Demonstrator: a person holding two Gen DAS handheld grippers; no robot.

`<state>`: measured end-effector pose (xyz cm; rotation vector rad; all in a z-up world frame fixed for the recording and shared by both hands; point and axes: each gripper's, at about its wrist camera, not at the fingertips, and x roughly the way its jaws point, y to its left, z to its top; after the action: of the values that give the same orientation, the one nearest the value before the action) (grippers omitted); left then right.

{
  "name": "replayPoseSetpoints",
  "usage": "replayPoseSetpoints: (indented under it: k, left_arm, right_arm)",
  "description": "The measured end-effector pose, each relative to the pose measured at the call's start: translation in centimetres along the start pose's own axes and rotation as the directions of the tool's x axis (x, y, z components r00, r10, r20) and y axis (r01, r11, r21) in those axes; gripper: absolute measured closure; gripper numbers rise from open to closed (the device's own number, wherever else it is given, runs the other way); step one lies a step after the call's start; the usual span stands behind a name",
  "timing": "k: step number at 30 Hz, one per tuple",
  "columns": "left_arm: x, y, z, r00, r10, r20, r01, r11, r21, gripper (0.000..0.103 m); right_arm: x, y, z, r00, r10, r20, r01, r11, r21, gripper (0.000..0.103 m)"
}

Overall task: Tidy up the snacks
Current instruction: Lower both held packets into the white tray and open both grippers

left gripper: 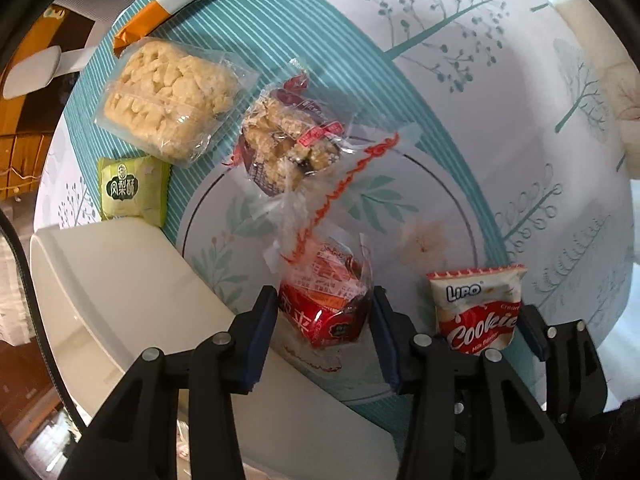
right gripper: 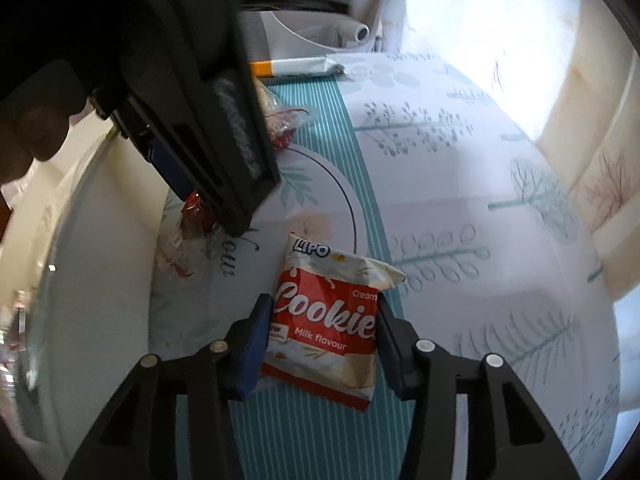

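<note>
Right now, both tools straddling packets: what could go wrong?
1. The left tool brackets the red snack packet, whose clear wrapper tail trails up to the crumbly snack bag; lifting may drag it.
2. The right tool brackets the Lipo cookie packet close beside the left tool; they could collide.

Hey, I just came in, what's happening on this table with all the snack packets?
A person is sorting snacks with two handheld grippers. The left gripper has its fingers around a red snack packet beside the white bin. The right gripper brackets the Lipo cookie packet. A green pastry packet and two clear-wrapped rice cakes wait on the tablecloth.
</note>
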<state>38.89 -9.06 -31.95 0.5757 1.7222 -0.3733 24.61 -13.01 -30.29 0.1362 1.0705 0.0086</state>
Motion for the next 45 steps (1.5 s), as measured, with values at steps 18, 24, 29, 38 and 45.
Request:
replayPoseSetpoints:
  k: [18,24,29,38,45]
  left_arm:
    - [-11.0,2.1,-5.8,0.97,-0.117,0.213,0.134,0.989,-0.068,0.059]
    - [-14.9,1.7,-9.8,0.93,-0.148,0.337,0.198,0.973,-0.12,0.059]
    - [-17.3,3.0,-14.0,0.884,-0.149,0.442,0.253,0.95,-0.185,0.059]
    - [-16.5,8.9,-21.9,0.802,-0.134,0.582,0.381,0.865,-0.326,0.059]
    - [-13.8,12.6,-27.1,0.795,-0.1,0.598,0.405,0.822,-0.401,0.059]
  right_arm:
    - [-8.5,-3.9,2.3,0.983,0.179,0.027,-0.18,0.982,0.049,0.054]
    - [-11.4,-2.4,3.8,0.972,0.222,0.071,-0.222,0.975,-0.009,0.054]
    - [-12.3,-1.0,4.2,0.96,0.258,0.106,-0.255,0.966,-0.046,0.054]
    - [-13.0,3.5,4.1,0.931,0.34,0.133,-0.322,0.936,-0.139,0.054]
    - [-13.7,7.4,3.1,0.925,0.36,0.123,-0.335,0.924,-0.186,0.054]
